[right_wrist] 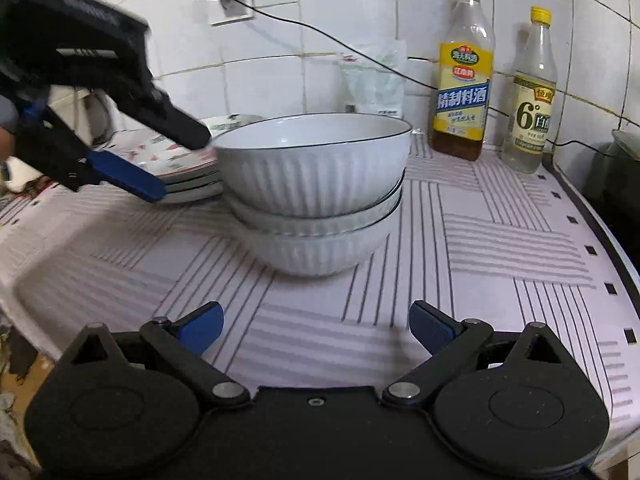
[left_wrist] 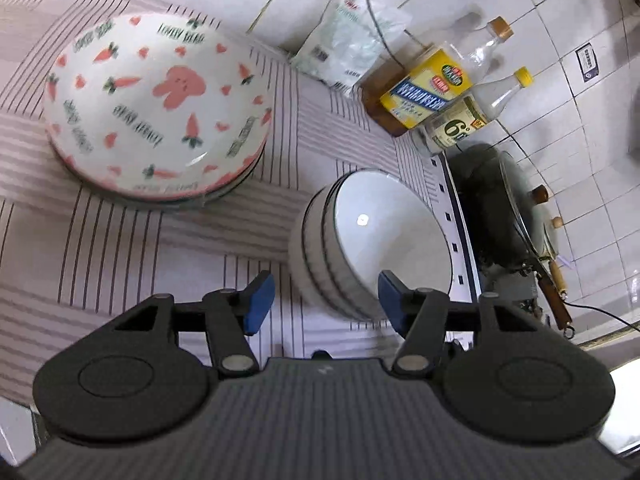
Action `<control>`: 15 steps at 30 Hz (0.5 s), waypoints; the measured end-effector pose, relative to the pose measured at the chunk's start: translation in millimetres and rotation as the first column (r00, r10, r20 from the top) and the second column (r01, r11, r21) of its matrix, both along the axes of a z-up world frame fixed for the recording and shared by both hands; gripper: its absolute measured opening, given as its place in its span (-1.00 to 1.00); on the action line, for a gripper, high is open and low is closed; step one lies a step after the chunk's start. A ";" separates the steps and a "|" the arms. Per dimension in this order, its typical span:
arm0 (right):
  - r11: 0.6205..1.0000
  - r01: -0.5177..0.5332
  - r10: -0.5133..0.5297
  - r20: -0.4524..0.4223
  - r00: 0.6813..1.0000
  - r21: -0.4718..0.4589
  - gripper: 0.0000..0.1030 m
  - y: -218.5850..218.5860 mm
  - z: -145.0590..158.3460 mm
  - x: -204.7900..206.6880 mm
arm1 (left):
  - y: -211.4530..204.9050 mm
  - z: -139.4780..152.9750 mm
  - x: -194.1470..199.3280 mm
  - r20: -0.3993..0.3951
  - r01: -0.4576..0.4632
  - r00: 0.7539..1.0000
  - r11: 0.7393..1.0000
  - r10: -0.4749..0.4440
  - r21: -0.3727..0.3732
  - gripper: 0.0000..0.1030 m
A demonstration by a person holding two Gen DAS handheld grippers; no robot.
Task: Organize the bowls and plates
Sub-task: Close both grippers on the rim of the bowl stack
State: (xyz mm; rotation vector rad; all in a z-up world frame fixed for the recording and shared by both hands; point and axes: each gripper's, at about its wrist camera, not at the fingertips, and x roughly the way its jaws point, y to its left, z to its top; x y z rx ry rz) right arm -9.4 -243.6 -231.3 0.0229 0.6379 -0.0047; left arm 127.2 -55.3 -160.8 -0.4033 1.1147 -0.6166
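Three white ribbed bowls [right_wrist: 316, 184] with thin dark rims sit nested on the striped cloth [right_wrist: 460, 240]; the left wrist view shows the same bowl stack [left_wrist: 372, 240] from above. Behind and to the left lies a stack of carrot-and-bunny plates [left_wrist: 156, 112], partly hidden in the right wrist view as plates [right_wrist: 188, 160]. My left gripper [left_wrist: 326, 302] is open around the near rim of the top bowl without pressing it. From the right wrist the left gripper [right_wrist: 182, 168] shows at the bowls' left side. My right gripper [right_wrist: 316, 332] is open and empty, low over the cloth in front of the bowls.
A yellow-label bottle [right_wrist: 464, 80] and a clear vinegar bottle [right_wrist: 532, 104] stand against the tiled wall, right of a plastic bag [right_wrist: 376, 80]. A black cable [right_wrist: 320, 40] runs from a wall plug. A dark lidded pan [left_wrist: 500, 208] sits past the cloth's right edge.
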 end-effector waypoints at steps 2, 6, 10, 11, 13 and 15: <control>1.000 0.004 -0.004 0.014 1.000 0.007 0.96 -2.6 -0.1 11.8 | -10.2 1.9 5.9 0.029 0.010 1.000 0.999 -0.011 0.033 0.13; 1.000 -0.023 0.022 0.049 0.999 0.011 0.97 -5.0 1.1 32.1 | -34.3 -7.5 18.2 0.036 0.045 0.998 0.993 -0.050 0.112 0.14; 0.999 -0.045 0.045 0.027 0.999 -0.001 0.97 -1.8 -7.1 53.6 | -50.7 -17.5 23.2 -0.011 0.027 1.000 0.986 -0.026 0.162 0.12; 0.999 -0.047 0.047 0.020 0.999 -0.011 0.97 -0.7 -8.3 57.7 | -52.3 -19.0 23.9 -0.021 0.025 1.000 0.988 -0.022 0.152 0.11; 0.999 -0.051 0.051 0.014 0.999 -0.010 0.97 0.0 -10.3 62.5 | -54.5 -22.1 25.1 -0.030 0.022 0.999 0.988 -0.017 0.156 0.10; 0.999 -0.050 0.050 0.008 0.999 0.015 0.97 -1.6 -11.0 66.7 | -55.1 -26.9 27.0 -0.030 0.014 1.000 0.985 -0.009 0.173 0.05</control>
